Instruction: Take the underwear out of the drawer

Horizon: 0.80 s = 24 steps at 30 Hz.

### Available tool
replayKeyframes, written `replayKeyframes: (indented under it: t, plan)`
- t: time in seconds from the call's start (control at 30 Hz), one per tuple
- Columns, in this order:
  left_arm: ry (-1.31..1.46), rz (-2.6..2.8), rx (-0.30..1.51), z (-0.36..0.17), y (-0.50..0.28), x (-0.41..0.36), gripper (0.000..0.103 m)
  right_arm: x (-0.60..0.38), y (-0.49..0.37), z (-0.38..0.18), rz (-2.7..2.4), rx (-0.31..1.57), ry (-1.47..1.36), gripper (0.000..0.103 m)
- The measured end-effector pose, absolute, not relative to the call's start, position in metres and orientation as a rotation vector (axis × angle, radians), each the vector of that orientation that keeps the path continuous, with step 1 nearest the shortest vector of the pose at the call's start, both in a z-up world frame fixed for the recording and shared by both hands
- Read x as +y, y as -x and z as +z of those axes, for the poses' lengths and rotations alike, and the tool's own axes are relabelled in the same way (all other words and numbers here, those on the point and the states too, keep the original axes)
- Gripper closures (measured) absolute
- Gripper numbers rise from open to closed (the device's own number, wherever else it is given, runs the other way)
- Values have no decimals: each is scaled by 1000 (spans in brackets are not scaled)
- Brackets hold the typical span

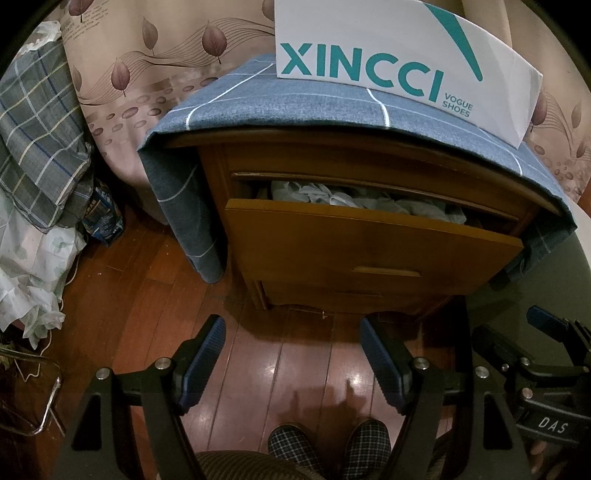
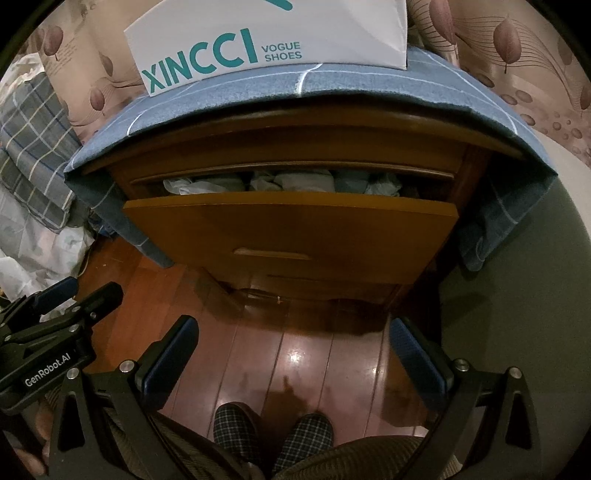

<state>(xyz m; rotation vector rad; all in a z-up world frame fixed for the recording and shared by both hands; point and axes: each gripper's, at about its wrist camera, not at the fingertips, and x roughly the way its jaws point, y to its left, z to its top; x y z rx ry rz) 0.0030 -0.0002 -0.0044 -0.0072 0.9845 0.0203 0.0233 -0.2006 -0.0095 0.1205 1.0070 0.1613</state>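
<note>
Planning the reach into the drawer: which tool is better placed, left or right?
Right, marginally. The right tool faces the open drawer squarely, clothes dead ahead; the left tool sees it off to its right. Both open, empty, equally far back.

One nightstand (image 2: 288, 147), one open drawer (image 2: 291, 229), one shoebox (image 2: 266, 33), two slippers (image 2: 236, 424), two claws (image 2: 291, 347).

Shiny brown wood floor (image 2: 314, 354), smooth, with bright light spots. Smooth orange-brown wood drawer (image 2: 295, 229), a soft shine on its front. Soft, crumpled pale cloth underwear (image 2: 291, 182) inside. Blue woven cloth cover (image 1: 295, 107) with thin white lines, matt and a bit rough. Smooth white cardboard shoe box (image 1: 388, 48), matt. Black matt left gripper (image 1: 291, 365) and right gripper (image 2: 291, 363), with ridged blue pads (image 1: 380, 369) and shiny silver metal screws (image 2: 126, 366).
</note>
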Motion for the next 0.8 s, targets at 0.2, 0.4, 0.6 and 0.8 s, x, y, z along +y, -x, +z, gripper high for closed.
replayKeyframes:
  t: [0.2, 0.4, 0.6, 0.8]
  plan:
    - [6, 22, 984, -5, -3, 0, 26, -201, -23, -10, 161, 1007, -121, 0]
    - [6, 22, 985, -5, -3, 0, 26, -201, -22, -10, 161, 1007, -122, 0]
    - [6, 22, 986, -5, -3, 0, 26, -202, -22, -10, 160, 1008, -121, 0]
    - [6, 23, 986, -6, -3, 0, 26, -202, -21, -10, 158, 1007, -124, 0]
